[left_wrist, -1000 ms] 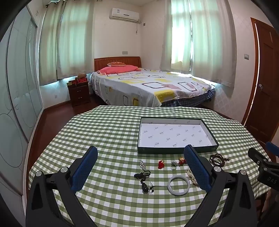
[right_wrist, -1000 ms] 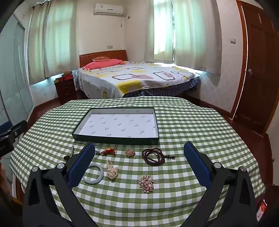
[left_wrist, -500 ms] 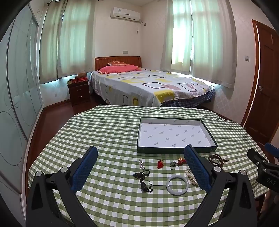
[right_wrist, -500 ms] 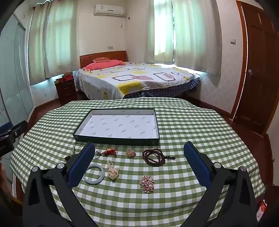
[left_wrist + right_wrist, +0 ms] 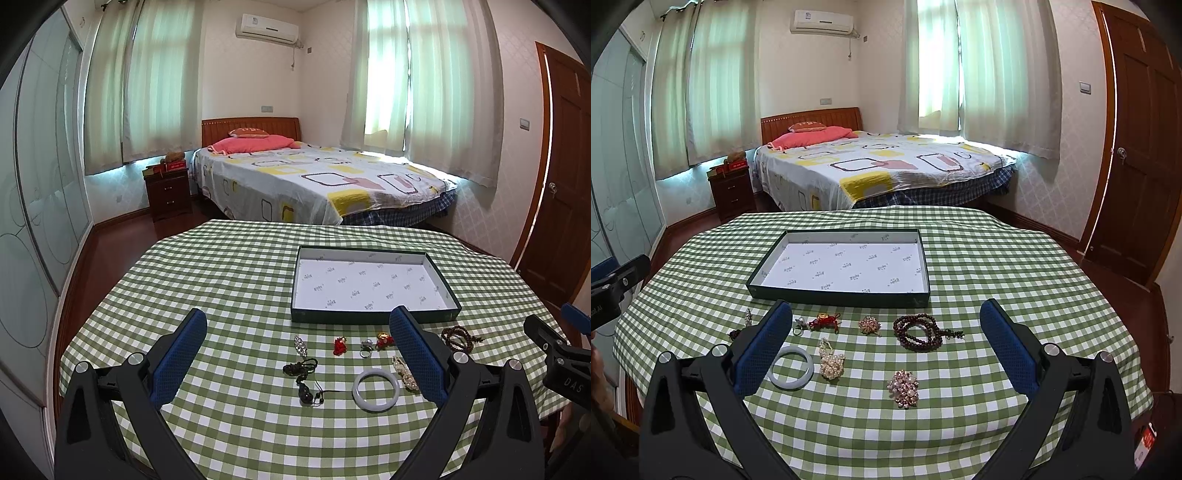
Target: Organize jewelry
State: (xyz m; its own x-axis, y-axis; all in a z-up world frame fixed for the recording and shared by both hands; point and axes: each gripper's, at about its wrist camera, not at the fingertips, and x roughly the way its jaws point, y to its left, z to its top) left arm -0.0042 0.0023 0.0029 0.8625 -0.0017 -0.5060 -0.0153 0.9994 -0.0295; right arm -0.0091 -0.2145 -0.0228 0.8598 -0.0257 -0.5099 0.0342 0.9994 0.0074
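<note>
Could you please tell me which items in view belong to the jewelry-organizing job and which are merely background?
Job items: tray, white bangle, pearl piece, dark bead bracelet, pink brooch, red knot charm, ring, black cord pendant.

Background: bed, nightstand, door, air conditioner.

Both wrist views high above table (image 5: pixel 229 280), facing bed (image 5: pixel 886 166); share tray (image 5: pixel 373 317).

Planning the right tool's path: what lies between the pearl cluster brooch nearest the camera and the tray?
In the right wrist view, only checked cloth between brooch and tray; the dark bead bracelet lies just beside that line.
</note>
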